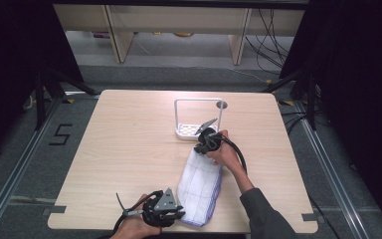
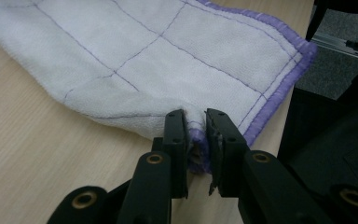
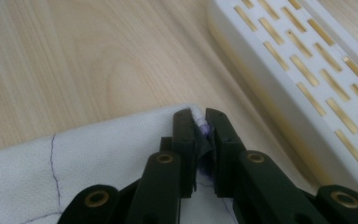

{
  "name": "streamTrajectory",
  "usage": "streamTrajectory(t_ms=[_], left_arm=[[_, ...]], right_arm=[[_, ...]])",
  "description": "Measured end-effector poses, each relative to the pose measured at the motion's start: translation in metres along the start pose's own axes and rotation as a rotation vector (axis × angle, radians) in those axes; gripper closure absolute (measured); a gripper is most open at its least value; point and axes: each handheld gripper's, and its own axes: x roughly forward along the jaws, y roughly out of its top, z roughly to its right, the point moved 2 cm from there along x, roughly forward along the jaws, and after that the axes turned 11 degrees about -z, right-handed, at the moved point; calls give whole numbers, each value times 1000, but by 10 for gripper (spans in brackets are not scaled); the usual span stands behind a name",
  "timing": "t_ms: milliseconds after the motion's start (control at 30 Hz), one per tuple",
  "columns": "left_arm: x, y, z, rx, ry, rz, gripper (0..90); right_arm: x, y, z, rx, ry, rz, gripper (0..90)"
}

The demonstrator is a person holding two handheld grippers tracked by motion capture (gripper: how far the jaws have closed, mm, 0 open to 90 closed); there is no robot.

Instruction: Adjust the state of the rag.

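White purple-edged cloth (image 1: pixel 200 186) lies folded on the desk (image 1: pixel 129 149), long axis running from left hand-held gripper (image 1: pixel 175 215) to right hand-held gripper (image 1: pixel 199 148). Each pinches one end corner. White slotted rack (image 1: pixel 191 128) sits just beyond the right one; open desk on the far side of the left.

The high view looks forward and down from above the person's side, taking in the whole tabletop (image 1: pixel 129 144) from well off. The left gripper view sits low and very near, facing along its jaws onto the cloth (image 2: pixel 168 60) at the tabletop's near edge. The right gripper view is as close, facing the cloth's far end beside the white rack (image 3: pixel 298 70). All three share the cloth.
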Motion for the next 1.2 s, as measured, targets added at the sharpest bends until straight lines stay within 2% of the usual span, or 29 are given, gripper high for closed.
streamTrajectory(t_ms=[100, 133, 167, 200, 267, 300, 333, 367, 467, 500, 533, 567, 600, 633, 667, 733, 767, 800, 867, 900, 1000, 1033, 1067, 1100, 1133, 1167, 1200], left_arm=[[4, 4, 6, -8, -16, 13, 754], [5, 5, 7, 0, -10, 15, 737], [7, 6, 9, -16, -17, 30, 714], [6, 6, 8, -3, -17, 24, 675], [4, 6, 9, -52, -47, 48, 568], [2, 6, 8, -54, -51, 75, 519], [-2, 6, 6, -62, -47, 90, 475], [-4, 7, 5, -87, -51, 112, 436], [-14, 6, -4, -92, -61, 144, 369], [-18, 5, -7, -109, -58, 155, 359], [-21, 6, -11, -125, -60, 171, 344], [-25, 6, -15, -141, -64, 193, 340], [-29, 8, -21, -170, -47, 217, 339], [-31, 8, -27, -181, -38, 213, 334], [-33, 11, -35, -215, -18, 222, 331], [-35, 15, -49, -246, 4, 226, 330], [-34, 17, -57, -262, 12, 219, 330], [-33, 19, -66, -261, 13, 210, 330], [-28, 23, -84, -284, 43, 197, 330], [-24, 25, -92, -304, 49, 192, 331], [-11, 33, -114, -359, 71, 173, 334], [-8, 36, -122, -350, 79, 155, 335], [-4, 40, -127, -374, 86, 174, 339], [-1, 44, -132, -375, 94, 166, 343], [1, 48, -138, -366, 103, 166, 349], [4, 52, -144, -362, 97, 152, 354], [8, 57, -148, -372, 110, 152, 353]], right_arm=[[0, 4, -5, 3, 3, -8, 818], [1, 5, -5, 0, -8, -3, 808], [2, 6, -7, 8, -7, -3, 788], [3, 7, -6, 10, -13, 2, 739], [1, 7, -6, 59, -32, 7, 661], [-3, 7, -6, 80, -24, 14, 605], [-8, 6, -4, 100, -45, 35, 549], [-17, 5, -5, 164, -36, 44, 517], [-36, -2, -2, 190, -33, 66, 442], [-43, -6, -1, 184, -22, 76, 431], [-48, -10, 0, 198, -36, 99, 419], [-54, -15, 2, 207, -40, 108, 410], [-59, -21, 4, 215, -43, 98, 403], [-62, -28, 7, 226, -50, 113, 396], [-65, -32, 7, 241, -47, 100, 392], [-65, -44, 13, 259, -56, 96, 389], [-65, -49, 15, 275, -66, 90, 389], [-64, -55, 17, 297, -67, 88, 387], [-62, -64, 20, 325, -66, 78, 384], [-60, -68, 22, 337, -64, 92, 382], [-60, -77, 25, 357, -61, 67, 382], [-60, -79, 25, 366, -60, 64, 383], [-58, -81, 27, 352, -60, 68, 384], [-58, -82, 27, 368, -46, 66, 383], [-57, -83, 28, 366, -65, 62, 380], [-56, -82, 28, 376, -64, 57, 380], [-55, -82, 28, 378, -58, 58, 380]])
